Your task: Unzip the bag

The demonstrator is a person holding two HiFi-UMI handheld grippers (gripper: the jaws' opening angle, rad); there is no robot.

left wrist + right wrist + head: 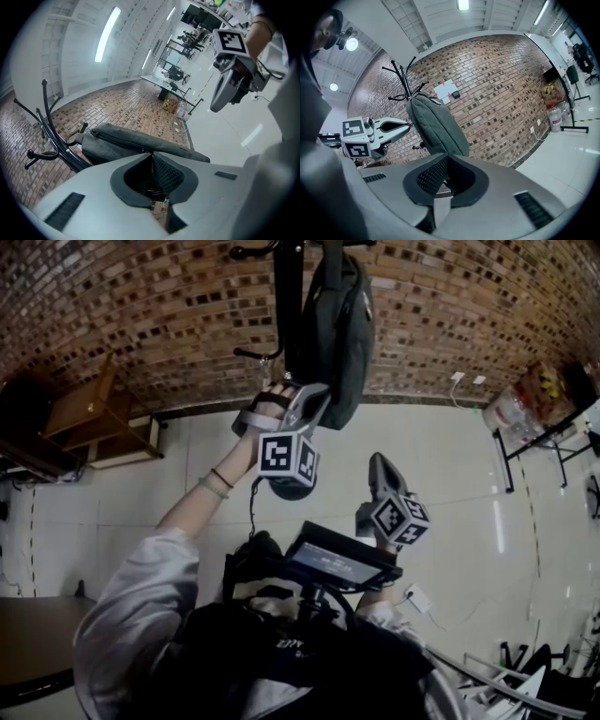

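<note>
From the head view, the bag hangs on a rack against the brick wall. Its long axis is upright, top at the hook and rounded end down. The left gripper reaches up to its lower side. The right gripper waits lower, well apart.

In the left gripper view the jaws are pressed together with nothing visible between them. The zip runs along the bag's length just beyond them.

In the right gripper view those jaws are also closed and empty, aimed at the bag. The left tip sits at the bag's edge, but I cannot tell whether it nips a pull.

The bag looks soft, light and free-swinging. I reckon it needs pinching at the zip pull, with the fabric braced nearby.
</note>
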